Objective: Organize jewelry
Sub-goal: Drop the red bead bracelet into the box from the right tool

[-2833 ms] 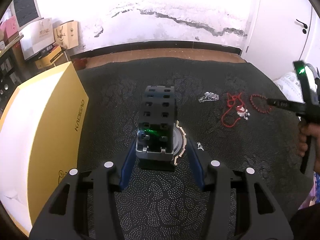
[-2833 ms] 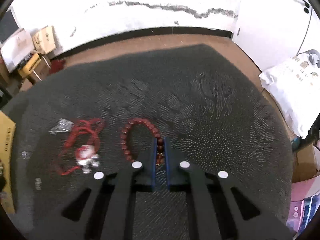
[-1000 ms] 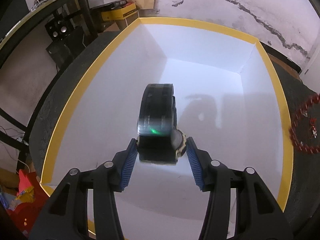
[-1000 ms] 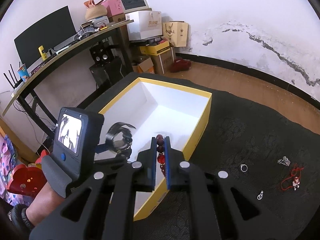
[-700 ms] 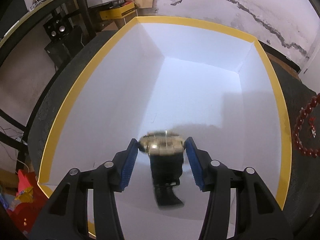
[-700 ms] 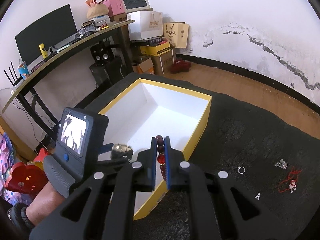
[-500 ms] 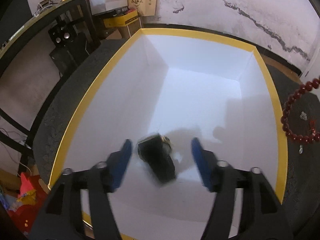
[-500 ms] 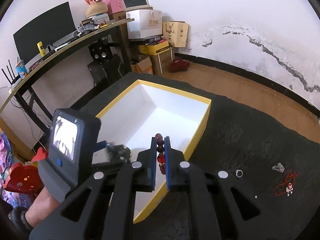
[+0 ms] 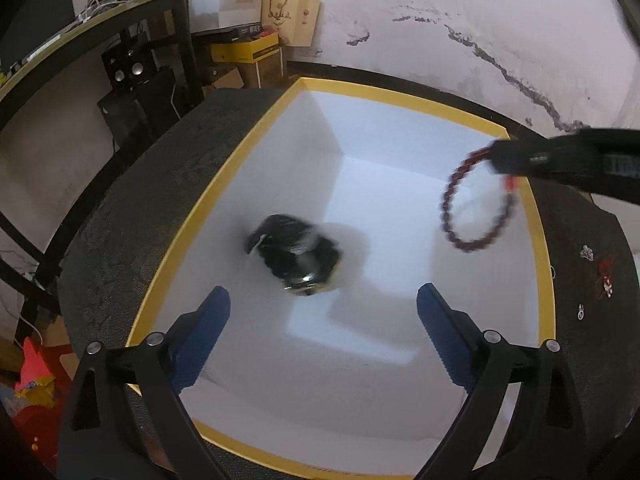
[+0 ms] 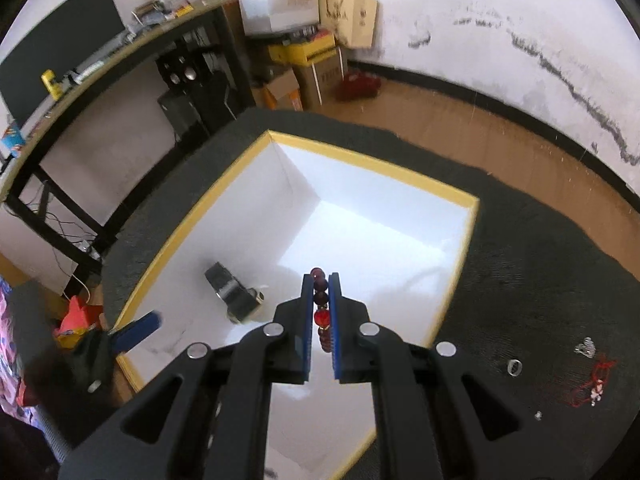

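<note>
A black watch (image 9: 294, 256) lies on the white floor of the yellow-rimmed box (image 9: 544, 248); it also shows in the right wrist view (image 10: 236, 294). My left gripper (image 9: 320, 320) is open and empty above the box's near end. My right gripper (image 10: 320, 280) is shut on a dark red bead bracelet (image 10: 320, 304) and holds it over the box (image 10: 464, 236). In the left wrist view the bracelet (image 9: 472, 216) hangs as a loop from the right gripper near the box's right wall.
On the dark cloth right of the box lie a red cord necklace (image 10: 592, 384), a ring (image 10: 514, 367) and small silver pieces (image 10: 585, 347). A black desk (image 9: 120, 12) and cardboard boxes (image 10: 304, 56) stand beyond the table's far left edge.
My left gripper opened and the watch dropped onto the box floor. My right gripper carried the bead bracelet from the cloth to above the box.
</note>
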`<state>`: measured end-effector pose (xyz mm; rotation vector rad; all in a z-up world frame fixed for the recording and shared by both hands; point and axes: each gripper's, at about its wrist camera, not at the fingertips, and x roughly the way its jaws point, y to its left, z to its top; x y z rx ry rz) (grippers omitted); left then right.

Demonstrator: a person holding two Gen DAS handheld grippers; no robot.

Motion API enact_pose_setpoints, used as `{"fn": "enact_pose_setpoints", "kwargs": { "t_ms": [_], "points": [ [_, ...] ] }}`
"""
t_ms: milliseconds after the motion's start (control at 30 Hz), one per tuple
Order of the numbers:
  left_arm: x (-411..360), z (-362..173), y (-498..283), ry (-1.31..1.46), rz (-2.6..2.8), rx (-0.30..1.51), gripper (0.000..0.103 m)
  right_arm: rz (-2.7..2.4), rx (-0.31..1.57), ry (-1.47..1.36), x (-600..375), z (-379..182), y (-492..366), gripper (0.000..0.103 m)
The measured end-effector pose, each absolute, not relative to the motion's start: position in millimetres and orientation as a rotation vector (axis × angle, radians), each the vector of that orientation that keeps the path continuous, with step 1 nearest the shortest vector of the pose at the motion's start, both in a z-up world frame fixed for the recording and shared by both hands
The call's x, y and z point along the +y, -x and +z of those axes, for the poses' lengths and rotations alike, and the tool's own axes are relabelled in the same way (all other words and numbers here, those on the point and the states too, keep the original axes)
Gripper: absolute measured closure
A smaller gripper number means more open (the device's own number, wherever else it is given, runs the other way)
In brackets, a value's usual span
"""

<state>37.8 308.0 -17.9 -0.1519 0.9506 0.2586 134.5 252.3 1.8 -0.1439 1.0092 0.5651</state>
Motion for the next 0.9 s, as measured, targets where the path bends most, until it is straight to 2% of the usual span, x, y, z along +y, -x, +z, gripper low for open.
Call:
{"fn": "enact_pose_setpoints", "kwargs": {
  "t_ms": [200,367,433,467,500,567,767,900],
  "points": [
    [324,-18,-31,0.185,0.257,0.944,0.011,0.478,1.153,0.225,282,-47,-174,0.095],
    [330,-18,-29,0.21,0.256,0.939,0.011,0.434,1.166,0.293,288,-61,-181,0.095],
    [330,-17,-29,0.208,0.256,0.935,0.011,0.431,1.16,0.307,288,-61,-181,0.092],
    [330,-17,-28,0.209,0.257,0.932,0.011,0.437,1.155,0.307,286,-58,-179,0.074],
    [329,-16,-28,0.211,0.257,0.929,0.011,0.447,1.146,0.3,284,-54,-177,0.048],
    [327,-15,-28,0.21,0.254,0.922,0.011,0.468,1.099,0.287,275,-44,-168,0.025],
    [313,-3,-28,0.213,0.24,0.862,0.011,0.465,0.942,0.207,213,10,-142,0.023],
    [286,5,-31,0.19,0.209,0.821,0.01,0.345,0.788,0.14,112,37,-108,0.011]
  ]
}}
